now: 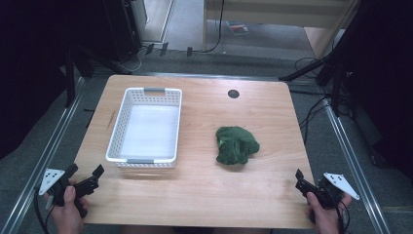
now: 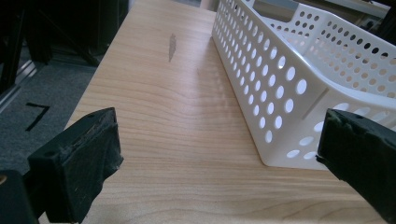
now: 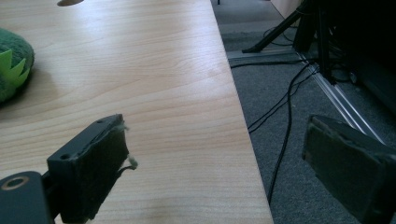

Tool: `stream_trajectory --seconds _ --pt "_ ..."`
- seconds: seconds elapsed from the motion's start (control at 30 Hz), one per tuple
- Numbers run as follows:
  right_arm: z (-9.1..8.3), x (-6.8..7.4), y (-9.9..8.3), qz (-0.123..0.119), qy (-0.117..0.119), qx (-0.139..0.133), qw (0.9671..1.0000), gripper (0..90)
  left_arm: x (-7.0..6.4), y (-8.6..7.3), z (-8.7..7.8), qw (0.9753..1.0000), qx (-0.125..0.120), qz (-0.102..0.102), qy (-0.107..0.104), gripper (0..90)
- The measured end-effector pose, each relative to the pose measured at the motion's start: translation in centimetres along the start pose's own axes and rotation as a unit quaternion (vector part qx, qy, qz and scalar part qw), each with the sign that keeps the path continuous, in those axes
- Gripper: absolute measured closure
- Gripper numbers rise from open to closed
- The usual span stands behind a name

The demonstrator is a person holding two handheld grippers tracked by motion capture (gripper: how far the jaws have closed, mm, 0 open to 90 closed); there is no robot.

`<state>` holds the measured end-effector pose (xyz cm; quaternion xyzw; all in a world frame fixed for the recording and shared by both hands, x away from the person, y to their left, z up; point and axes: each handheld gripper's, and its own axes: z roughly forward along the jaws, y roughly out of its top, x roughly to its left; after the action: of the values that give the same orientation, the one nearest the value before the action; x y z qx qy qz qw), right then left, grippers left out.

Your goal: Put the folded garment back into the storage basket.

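A white perforated basket (image 1: pixel 119 124) stands empty on the left half of the wooden table (image 1: pixel 204 190). A green plush toy (image 1: pixel 236 145) lies right of centre. My left gripper (image 1: pixel 85 176) rests at the front left corner, open, nothing between its jaws; its own view looks along the basket's side wall (image 2: pixel 280 88). My right gripper (image 1: pixel 301 181) sits at the front right edge, open and empty. In the right gripper view the plush toy (image 3: pixel 13 63) peeks in at the far left, well ahead of the jaws.
A round cable hole (image 1: pixel 233 93) sits near the table's far edge. A dark scuff (image 2: pixel 172 46) marks the wood left of the basket. Cables (image 3: pixel 280 121) trail on the grey floor past the table's right edge. Dark stands flank both sides.
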<state>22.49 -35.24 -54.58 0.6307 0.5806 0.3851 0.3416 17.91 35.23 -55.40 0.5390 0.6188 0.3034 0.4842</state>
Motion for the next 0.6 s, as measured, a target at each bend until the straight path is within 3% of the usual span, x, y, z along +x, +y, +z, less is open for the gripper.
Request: stream_trajectory --seconds 0.17,0.3,0.4,0.6 --pt "-0.01 0.02 0.0 -0.002 0.001 -0.002 1.0 7.0 -0.07 -0.01 -0.01 1.0 -0.001 0.002 0.003 0.0" --pt "0.02 0.05 0.01 -0.002 0.002 -0.002 1.0 7.0 -0.65 0.03 0.21 0.9995 0.01 0.025 0.019 0.0" --pt "0.01 0.03 0.01 -0.001 0.002 -0.003 1.0 7.1 -0.83 0.02 0.32 0.9992 0.013 0.031 0.02 0.0" --pt "-0.2 0.19 -0.09 -0.005 -0.005 -0.014 0.9999 8.6 -0.14 0.02 0.11 0.9999 0.012 -0.003 0.009 0.0"
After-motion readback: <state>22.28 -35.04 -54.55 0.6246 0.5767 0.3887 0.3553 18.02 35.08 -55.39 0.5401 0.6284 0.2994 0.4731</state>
